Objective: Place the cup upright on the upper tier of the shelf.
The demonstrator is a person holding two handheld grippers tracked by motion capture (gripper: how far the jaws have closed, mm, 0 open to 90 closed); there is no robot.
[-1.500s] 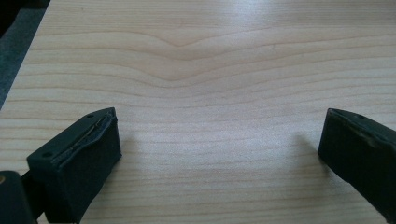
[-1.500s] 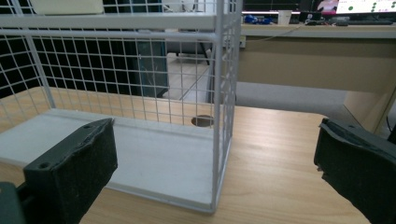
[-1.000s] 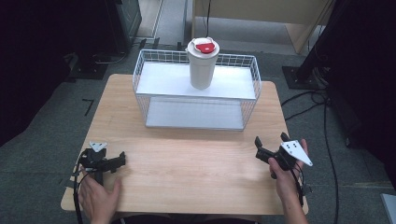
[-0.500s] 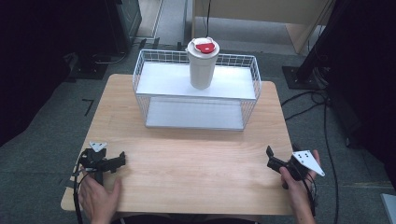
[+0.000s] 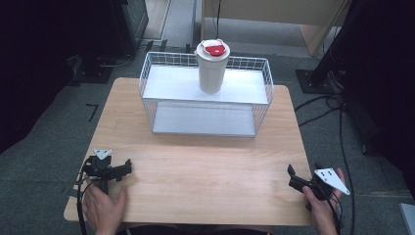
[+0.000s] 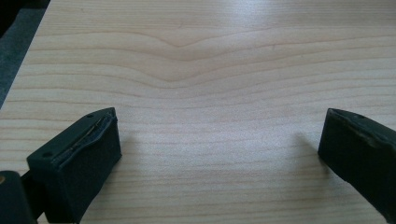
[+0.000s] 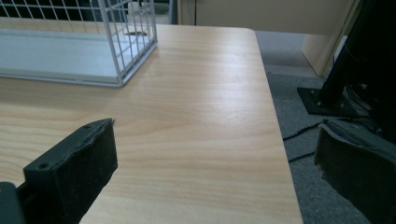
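The right gripper [image 5: 293, 177] has drawn back over the last second to the near right corner of the pale wooden surface [image 5: 205, 166], its fingers [image 7: 70, 172] spread apart and holding nothing. The left gripper [image 5: 122, 169] stays where it was at the near left corner, fingers [image 6: 79, 158] likewise apart over bare wood. The tall white cup with a red-centred lid [image 5: 212, 68] stands upright on the top shelf of the white wire basket rack [image 5: 147, 93] at the far side, well apart from both, so I judge the placing is finished.
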